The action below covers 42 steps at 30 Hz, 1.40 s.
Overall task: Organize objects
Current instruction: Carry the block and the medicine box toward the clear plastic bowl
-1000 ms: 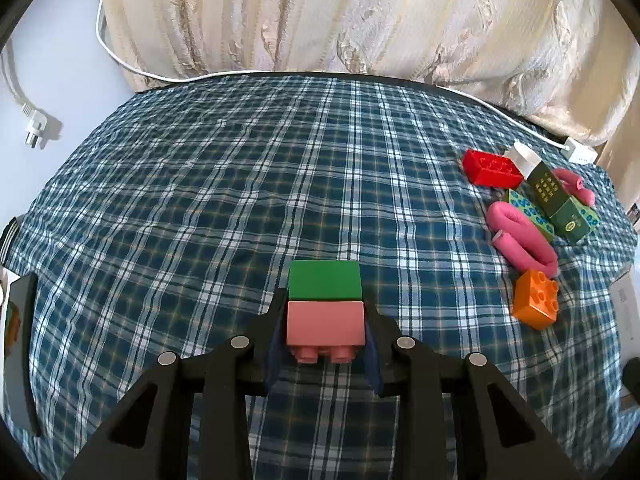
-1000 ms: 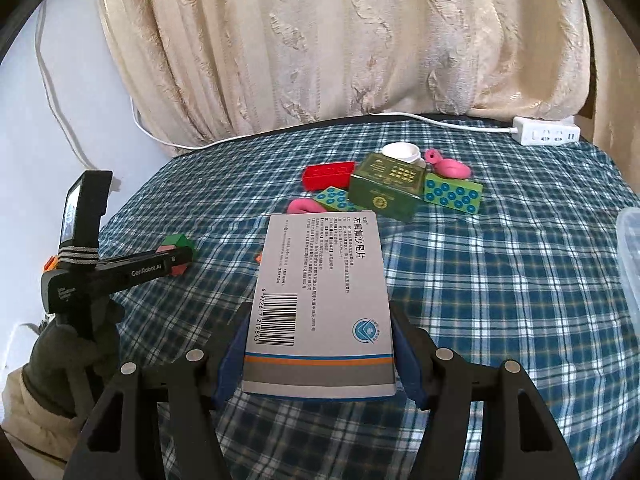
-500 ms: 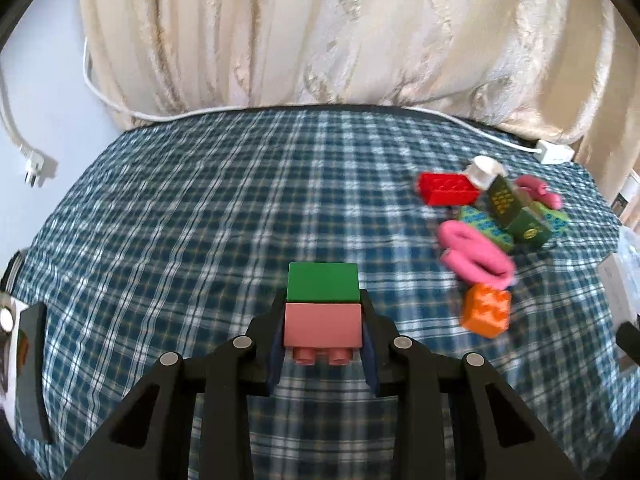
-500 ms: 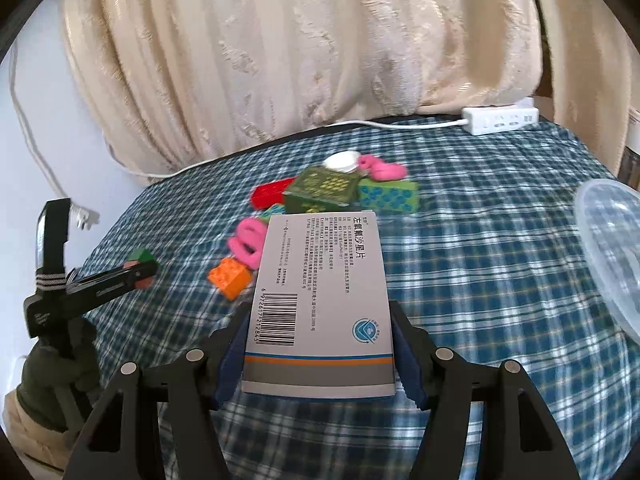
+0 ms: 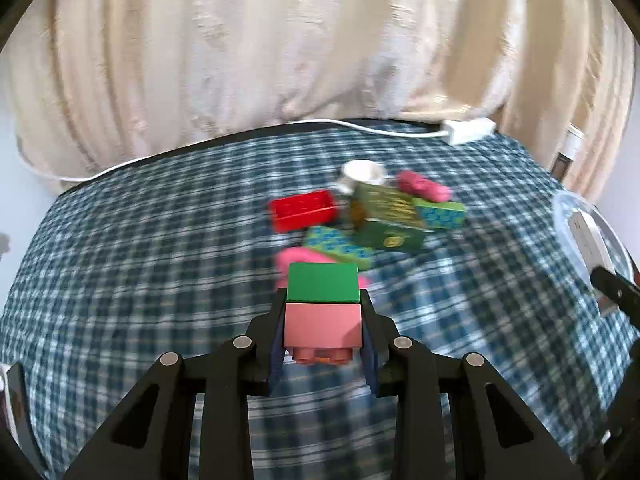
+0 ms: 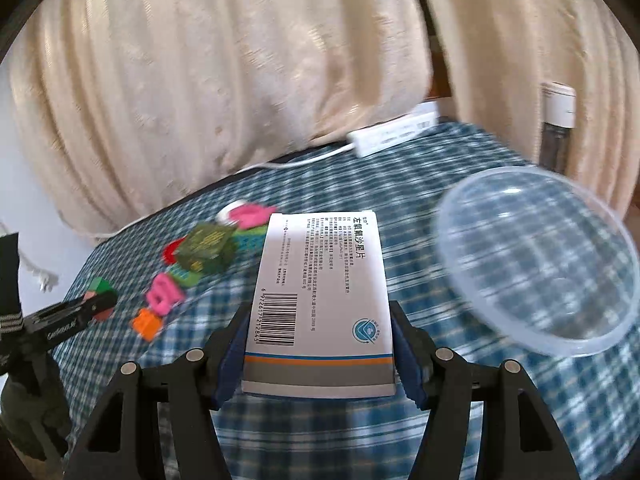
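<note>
1. My left gripper (image 5: 323,322) is clamped on a pink block (image 5: 322,330) with a green block (image 5: 322,283) joined to it, held above the checked cloth (image 5: 140,280).
2. My right gripper (image 6: 318,336) grasps a white medicine box (image 6: 322,296) by its long sides.
3. A clear plastic bowl (image 6: 536,264) sits on the cloth just right of the box.
4. The loose pile lies mid-cloth: a red block (image 5: 302,210), a dark green box (image 5: 386,218), pink curlers (image 5: 424,186), a white cup (image 5: 362,174).
5. An orange block (image 6: 147,323) lies nearest my left gripper.

Cream curtain (image 5: 280,60), white power strip (image 6: 394,132), seemingly plugged
</note>
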Available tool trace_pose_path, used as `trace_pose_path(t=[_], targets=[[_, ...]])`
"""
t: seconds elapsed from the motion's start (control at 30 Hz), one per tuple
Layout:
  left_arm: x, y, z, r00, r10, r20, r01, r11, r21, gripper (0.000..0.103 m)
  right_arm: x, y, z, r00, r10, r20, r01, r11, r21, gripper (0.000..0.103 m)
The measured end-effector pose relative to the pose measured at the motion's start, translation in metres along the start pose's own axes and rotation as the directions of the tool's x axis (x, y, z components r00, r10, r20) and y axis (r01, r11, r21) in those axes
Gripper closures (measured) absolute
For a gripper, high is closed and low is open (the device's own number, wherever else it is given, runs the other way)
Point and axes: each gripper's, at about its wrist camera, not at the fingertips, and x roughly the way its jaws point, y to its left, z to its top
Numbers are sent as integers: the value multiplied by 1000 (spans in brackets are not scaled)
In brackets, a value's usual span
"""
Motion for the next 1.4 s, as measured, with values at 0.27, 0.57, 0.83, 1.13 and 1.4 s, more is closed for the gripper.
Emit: trace_pose_path(t=[0.27,0.57,0.83,1.13,1.4], targets=[[10,-56,12,997,-69,-25,71,994,83,71,-12,-64,11,991,-119,54,114,989,92,36],[23,-114,25,988,-146,-58,153,975,163,71,-8,-117,26,974,-219,66,209,969,129,36],[33,-159,42,974,-206,-89,221,949,223,71,-1,-154,34,958,-283,37,274,948,165,36],[48,-224,54,942,-314,-121,336,894,295,71,-5,-174,40,949,-313,38,303,938,169,36],[61,-274,61,906,-394,-154,423,843,332,71,-8,-183,39,941,-338,36,327,930,165,36]])
